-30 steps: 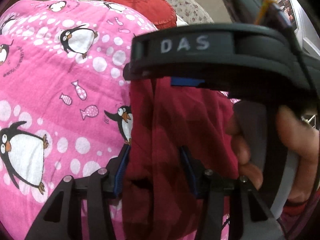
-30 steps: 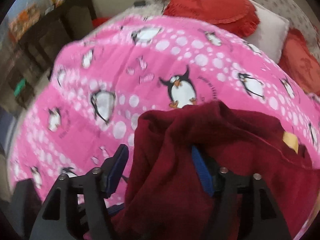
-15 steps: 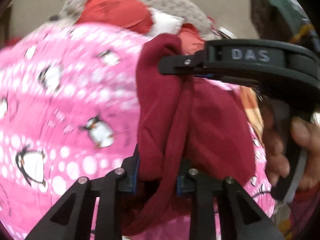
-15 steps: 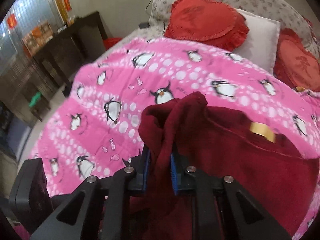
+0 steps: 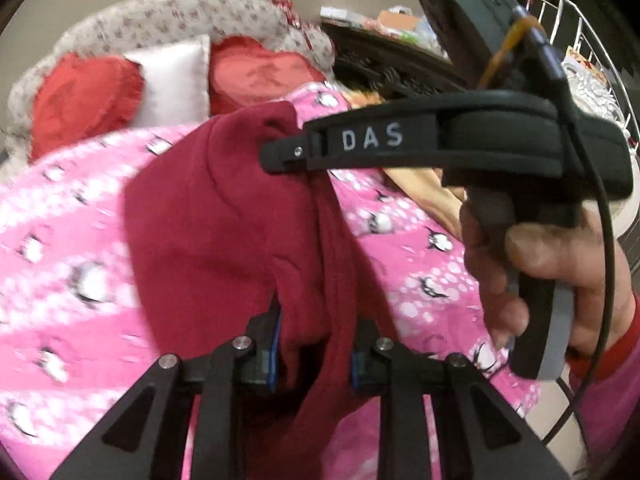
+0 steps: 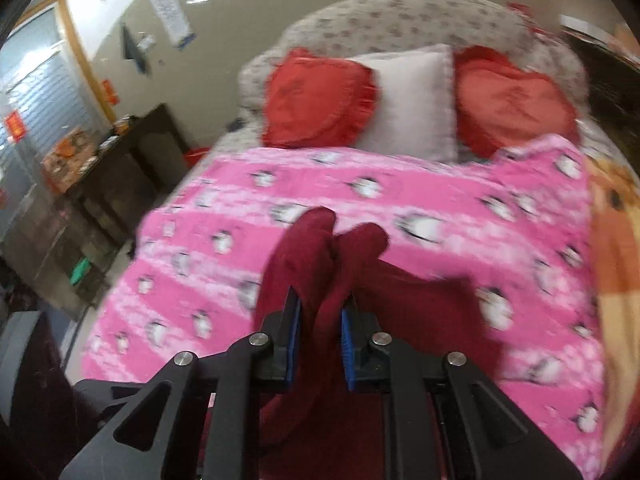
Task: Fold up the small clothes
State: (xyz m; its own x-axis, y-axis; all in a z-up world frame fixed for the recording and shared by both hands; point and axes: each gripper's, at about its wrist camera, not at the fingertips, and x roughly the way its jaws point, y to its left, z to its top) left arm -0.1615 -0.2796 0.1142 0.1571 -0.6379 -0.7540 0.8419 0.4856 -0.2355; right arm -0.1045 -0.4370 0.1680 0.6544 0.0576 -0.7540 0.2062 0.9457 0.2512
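Pink penguin blanket (image 6: 360, 184) over the bed, red pillows (image 6: 320, 100) at the far end. Dark red garment (image 5: 224, 216) lifted above it, pinched tight by left gripper (image 5: 314, 344) and right gripper (image 6: 318, 332), both just closed on the cloth.

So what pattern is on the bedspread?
Pink bedspread with white dots and penguins, clearest in the right wrist view.

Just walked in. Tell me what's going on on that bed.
A person is folding a dark red garment over a pink penguin blanket, with a gripper in each hand. The left gripper and the right gripper are each shut on a bunch of the red cloth, so it hangs between them above the blanket. No fold is laid down yet. Red heart cushions lie at the head.
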